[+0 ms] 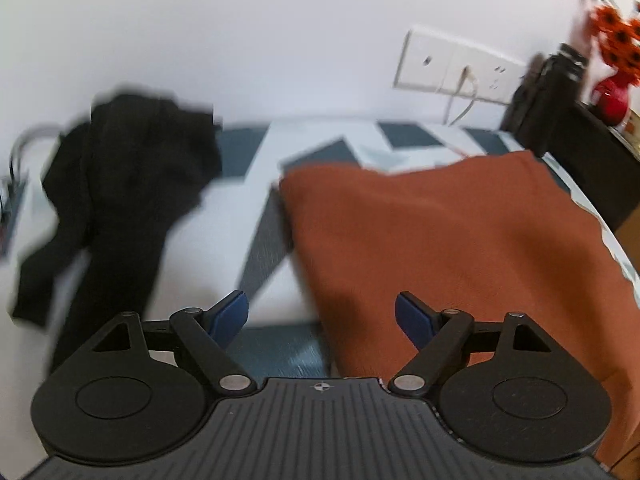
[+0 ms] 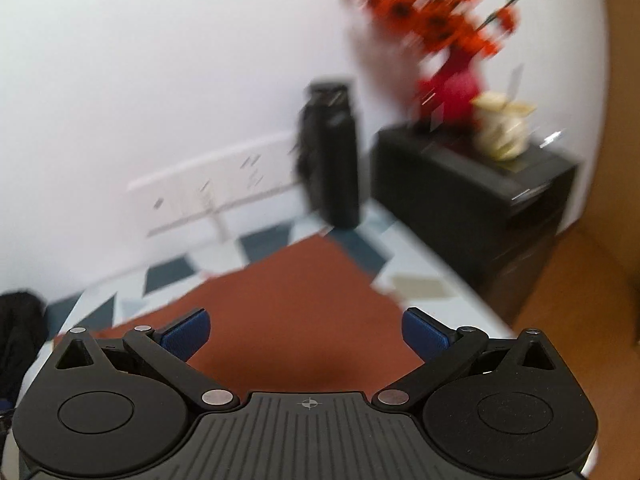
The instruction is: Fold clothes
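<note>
A rust-orange garment (image 1: 452, 248) lies flat on the patterned table at the right of the left wrist view, its left edge running down toward me. A crumpled black garment (image 1: 120, 192) sits at the left. My left gripper (image 1: 322, 312) is open over the orange garment's near left edge, nothing between its blue pads (image 1: 230, 314). In the right wrist view the same orange garment (image 2: 288, 304) spreads ahead, and my right gripper (image 2: 306, 334) is open above its near part, holding nothing. A bit of the black garment (image 2: 20, 328) shows at the far left.
The table (image 1: 248, 160) has a white and dark blue geometric cover and stands against a white wall with a socket panel (image 1: 456, 66). A black bottle (image 2: 332, 152), a black cabinet (image 2: 472, 192) and a red vase of orange flowers (image 2: 444, 40) stand at the right end.
</note>
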Demonstrator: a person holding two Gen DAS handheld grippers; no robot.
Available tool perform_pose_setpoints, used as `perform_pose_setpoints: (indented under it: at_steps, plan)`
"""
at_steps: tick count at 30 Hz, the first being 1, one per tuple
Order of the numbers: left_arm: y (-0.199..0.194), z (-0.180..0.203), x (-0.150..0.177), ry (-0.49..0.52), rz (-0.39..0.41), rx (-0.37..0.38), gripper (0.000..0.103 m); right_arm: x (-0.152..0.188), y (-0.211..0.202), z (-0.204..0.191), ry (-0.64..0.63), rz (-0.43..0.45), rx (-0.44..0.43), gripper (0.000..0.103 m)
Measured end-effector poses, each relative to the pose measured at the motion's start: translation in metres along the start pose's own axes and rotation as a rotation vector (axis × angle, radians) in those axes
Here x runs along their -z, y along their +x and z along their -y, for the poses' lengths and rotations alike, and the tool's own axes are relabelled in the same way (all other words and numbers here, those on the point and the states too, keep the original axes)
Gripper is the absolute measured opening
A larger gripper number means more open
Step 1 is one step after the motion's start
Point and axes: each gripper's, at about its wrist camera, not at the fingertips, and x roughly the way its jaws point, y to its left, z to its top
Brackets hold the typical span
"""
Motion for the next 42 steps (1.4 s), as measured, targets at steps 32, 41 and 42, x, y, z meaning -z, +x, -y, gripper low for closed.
perform_pose_setpoints:
  at_steps: [32, 41, 42]
  plan:
    - [0.04, 0.004, 0.0, -0.193, -0.092, -0.116, 0.051, 0.068, 0.136, -0.146, -0.272, -0.303, -0.384, 0.036]
    - [0.022, 0.004, 0.011, -0.195, -0.061, -0.069, 0.013, 0.073, 0.119, -0.151, -0.274, -0.321, -0.434, 0.017]
    - [0.019, 0.005, 0.012, -0.189, -0.059, -0.067, 0.013, 0.074, 0.116, -0.152, -0.282, -0.319, -0.444, 0.016]
